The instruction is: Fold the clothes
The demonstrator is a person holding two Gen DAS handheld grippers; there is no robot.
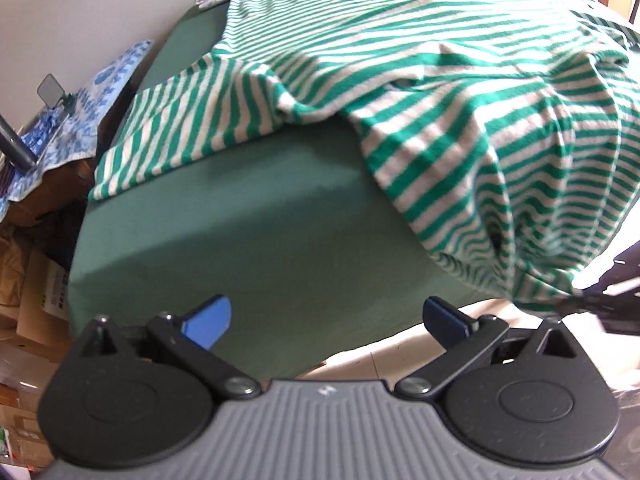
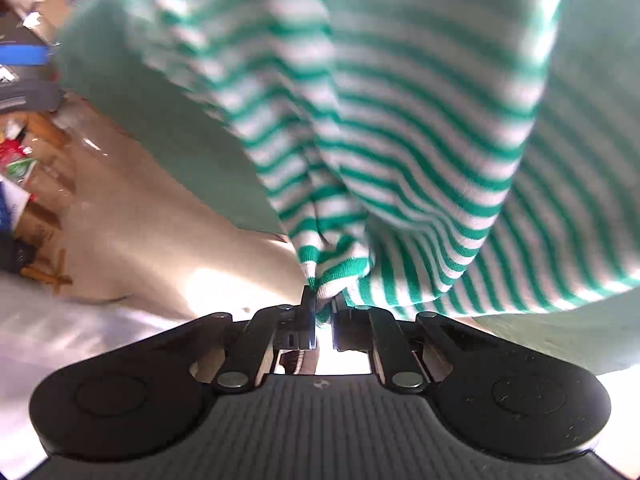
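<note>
1. The right gripper (image 2: 323, 304) is pinched shut on a bunched edge of the striped shirt (image 2: 400, 128).
2. The left gripper (image 1: 327, 316) gapes wide (nothing between its fingers).
3. The shirt (image 1: 400, 72) sprawls rumpled across the upper frame on the green table (image 1: 240, 240).

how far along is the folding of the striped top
Early. Done: the striped top lies mostly spread on the green table. In hand: the right gripper pinches one edge of it and lifts that part off the table; the left gripper is open, holding nothing. Left: no neat fold shows yet, and one sleeve lies stretched out flat.
</note>
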